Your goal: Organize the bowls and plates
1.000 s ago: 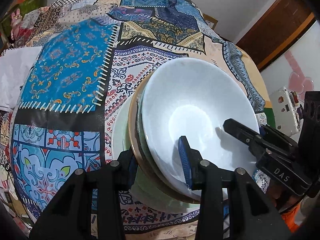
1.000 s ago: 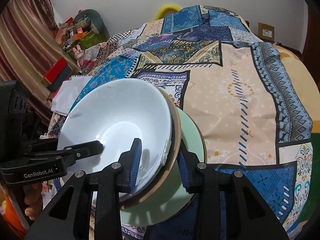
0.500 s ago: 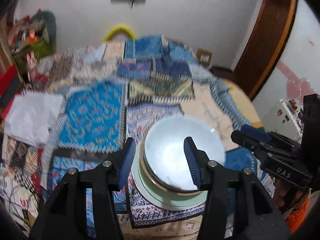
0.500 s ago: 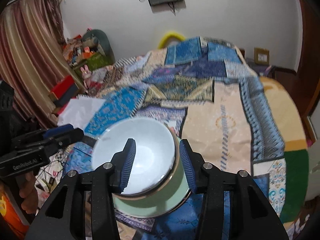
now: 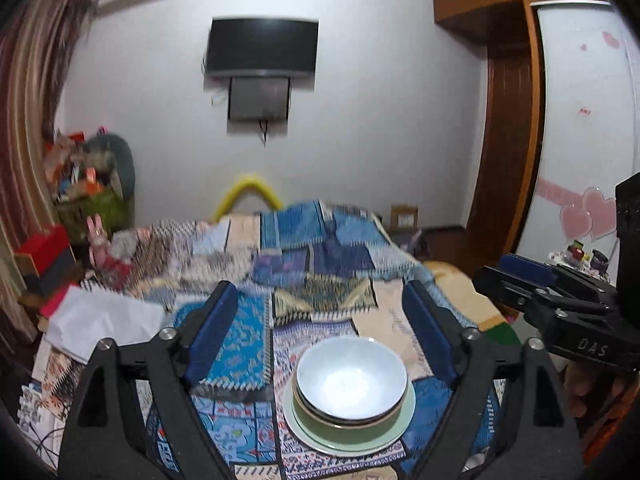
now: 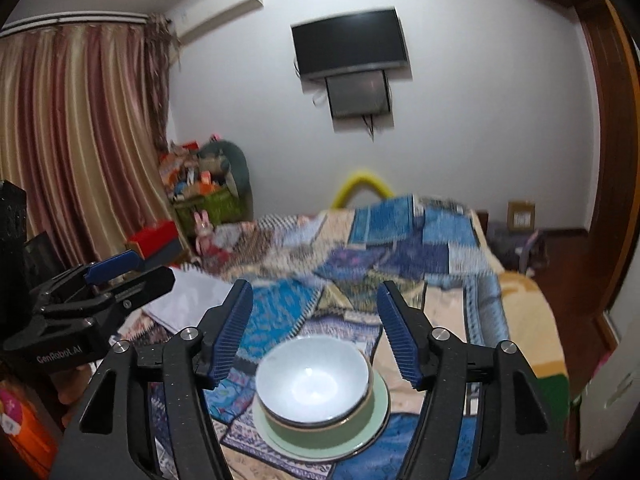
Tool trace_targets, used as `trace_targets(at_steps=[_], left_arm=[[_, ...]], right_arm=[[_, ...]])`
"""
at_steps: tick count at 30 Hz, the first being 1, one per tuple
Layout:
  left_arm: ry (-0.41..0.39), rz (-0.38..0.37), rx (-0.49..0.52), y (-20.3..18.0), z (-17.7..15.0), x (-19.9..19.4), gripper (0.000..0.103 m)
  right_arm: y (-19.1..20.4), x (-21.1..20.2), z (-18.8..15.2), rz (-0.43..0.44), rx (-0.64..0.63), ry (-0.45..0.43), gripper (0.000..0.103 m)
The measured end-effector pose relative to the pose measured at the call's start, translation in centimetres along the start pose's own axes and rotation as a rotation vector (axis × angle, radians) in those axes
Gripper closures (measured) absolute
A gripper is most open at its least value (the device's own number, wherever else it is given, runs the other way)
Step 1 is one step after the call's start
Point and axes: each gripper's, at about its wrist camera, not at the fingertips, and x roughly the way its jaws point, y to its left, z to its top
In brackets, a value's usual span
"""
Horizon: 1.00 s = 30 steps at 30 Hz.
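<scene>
A white bowl tops a stack of bowls on a pale green plate, which rests on the patchwork bedcover. My left gripper hovers well above and behind the stack. Its jaws are opening, with nothing between the blue pads. My right gripper hangs beside it at a similar height. Its jaws are also opening, and they are empty. The stack is upright and nothing touches it.
The patchwork bedcover stretches back to a white wall with a mounted TV. White cloth lies at the left of the bed. Boxes and clutter fill the far left corner by the curtain. A wooden door frame stands at the right.
Both grippers let go of the stack's rims, rose and drew back from it. Their jaws spread wider. The views tilted up from the bed to the far wall.
</scene>
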Motion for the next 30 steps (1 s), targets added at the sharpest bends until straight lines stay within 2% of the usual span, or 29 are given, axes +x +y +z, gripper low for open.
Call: trace_targets(at_steps=[1,4,8,12,30], left_arm=[[-0.017,0.002,0.003,-0.2,0.1,-0.5,0.012],[-0.063,0.007,0.007,-0.4,0.2,-2.0,0.005],[-0.096,0.010,0.009,-0.8,0.2,-3.2,0.001],[-0.120,0.015,0.010,-1.0,0.2,-4.2,0.000],[-0.128,0.014,0.012,-1.7,-0.5,-5.0,0.000]], right_arm=[[0.2,-0.4,0.1,-0.002,-0.004,-0.019,0.028],[0.7,-1.3,0.3,-0.012,-0.019,-0.063,0.020],[0.9,-2.0,0.2,-0.012,-0.014,-0.088,0.015],[0.9,-2.7,0.1,-0.033,-0.004,-0.128,0.000],[0.5,-3.8,-0.5,-0.054,0.014,-0.146,0.000]])
